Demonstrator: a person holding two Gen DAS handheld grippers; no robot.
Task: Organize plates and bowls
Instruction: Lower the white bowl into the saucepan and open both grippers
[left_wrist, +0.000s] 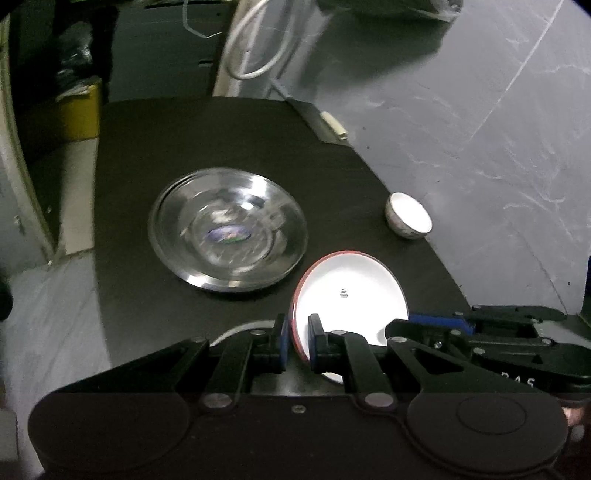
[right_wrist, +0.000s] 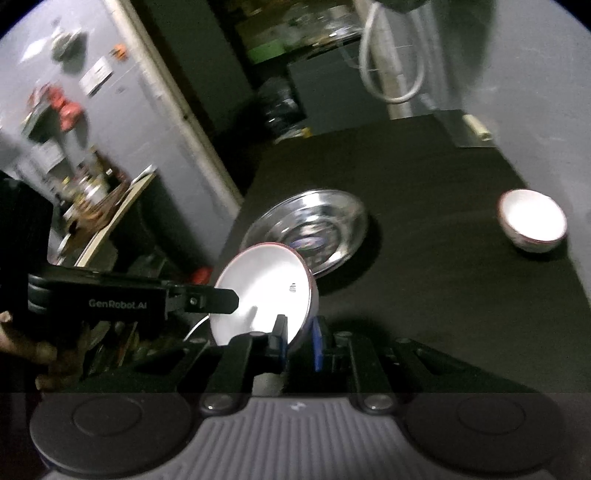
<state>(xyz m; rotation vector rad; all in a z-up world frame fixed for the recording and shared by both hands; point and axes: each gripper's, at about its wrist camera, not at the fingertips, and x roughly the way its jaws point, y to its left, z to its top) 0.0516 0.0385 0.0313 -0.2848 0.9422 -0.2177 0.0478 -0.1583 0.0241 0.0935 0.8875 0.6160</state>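
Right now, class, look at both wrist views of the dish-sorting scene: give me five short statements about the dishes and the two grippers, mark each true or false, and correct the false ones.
1. Both grippers grip the white plate with the red rim. True: the left gripper and the right gripper each clamp its edge.
2. The white plate lies flat on the black table. False: it is held tilted above it.
3. The steel plate rests on the table. True.
4. The small white bowl sits inside the steel plate. False: it stands apart, near the table's edge.
5. The steel plate is empty of other dishes. True.
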